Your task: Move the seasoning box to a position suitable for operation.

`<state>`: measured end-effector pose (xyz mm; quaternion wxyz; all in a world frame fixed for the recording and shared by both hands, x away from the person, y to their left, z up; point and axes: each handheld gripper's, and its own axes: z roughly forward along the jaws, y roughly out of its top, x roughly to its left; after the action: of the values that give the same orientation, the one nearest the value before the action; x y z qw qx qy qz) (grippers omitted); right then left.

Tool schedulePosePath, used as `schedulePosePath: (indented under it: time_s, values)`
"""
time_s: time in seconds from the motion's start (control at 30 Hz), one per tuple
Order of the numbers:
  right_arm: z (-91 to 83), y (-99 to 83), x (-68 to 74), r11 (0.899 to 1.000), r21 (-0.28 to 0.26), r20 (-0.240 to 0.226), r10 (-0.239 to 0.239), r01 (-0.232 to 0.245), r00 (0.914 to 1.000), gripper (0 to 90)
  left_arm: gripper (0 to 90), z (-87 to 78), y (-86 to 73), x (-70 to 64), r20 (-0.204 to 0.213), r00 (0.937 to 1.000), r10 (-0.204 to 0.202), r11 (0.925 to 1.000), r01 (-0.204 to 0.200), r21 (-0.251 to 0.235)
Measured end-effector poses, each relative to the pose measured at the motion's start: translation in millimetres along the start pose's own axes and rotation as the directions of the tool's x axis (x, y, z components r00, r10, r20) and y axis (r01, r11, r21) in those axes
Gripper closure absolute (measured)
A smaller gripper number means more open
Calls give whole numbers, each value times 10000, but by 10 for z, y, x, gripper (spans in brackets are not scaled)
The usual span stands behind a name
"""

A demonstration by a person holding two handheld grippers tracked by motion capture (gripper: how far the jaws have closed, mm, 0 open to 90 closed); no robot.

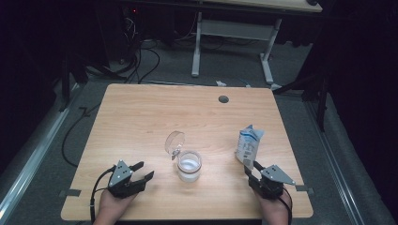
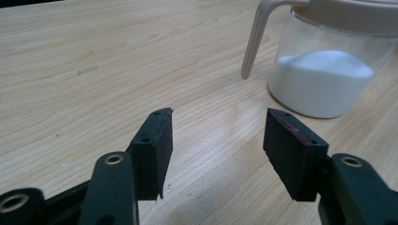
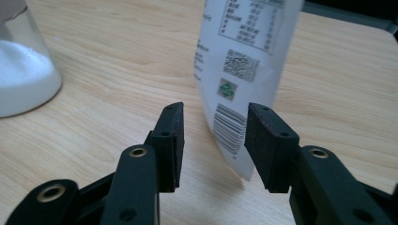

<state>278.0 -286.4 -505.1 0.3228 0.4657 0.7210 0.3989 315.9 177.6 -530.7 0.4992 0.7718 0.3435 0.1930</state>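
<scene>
The right claw [image 1: 252, 171] sits near the desk's [image 1: 141, 112] front right corner, jaws apart, with the lower edge of the white pouch [image 1: 248, 144] just ahead of them and not yet pinched. The pouch stands upright, a little tilted, toward the right edge. The jar [image 1: 189, 165] of white powder stands near the middle of the front half, its clear lid [image 1: 174, 141] hinged open behind it. The left claw [image 1: 139, 172] rests by the front edge, jaws apart, the jar off to its right. To my eye the grab should be higher up on the pouch than the thin bottom seam, square to its flat face, so it won't fold or swing when lifted toward the jar.
</scene>
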Motion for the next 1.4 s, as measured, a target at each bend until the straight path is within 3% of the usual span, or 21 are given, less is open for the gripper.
schedulePosePath:
  time_s: [0.33,0.57,0.77,1.0,1.23,1.33,1.4]
  values:
    - [131,20,192,9988,186,-585,-443,454,9973,558,437,2,5,2,-60,10000,23,10000,-22,37]
    - [219,88,349,9983,86,-737,-574,581,9956,545,438,-5,9,5,-73,10000,-37,10000,37,19]
    - [325,153,541,9958,74,-1040,-897,910,9905,528,438,-25,26,12,-396,9990,-200,9998,200,-3]
    - [425,213,742,9932,-43,-1563,-1154,1162,9809,527,437,-27,43,-55,-646,9977,192,9997,-184,132]
    - [411,243,872,9927,-113,-1777,-1201,1200,9767,577,437,-16,61,-185,-331,9991,262,9996,-259,107]
    - [396,246,894,9923,-63,-1901,-1223,1233,9741,690,442,-15,72,-235,-155,9994,300,9995,-300,-44]
    - [381,250,895,9936,-179,-2009,-1132,1119,9731,710,443,-19,79,-262,-68,9994,325,9995,-325,-37]
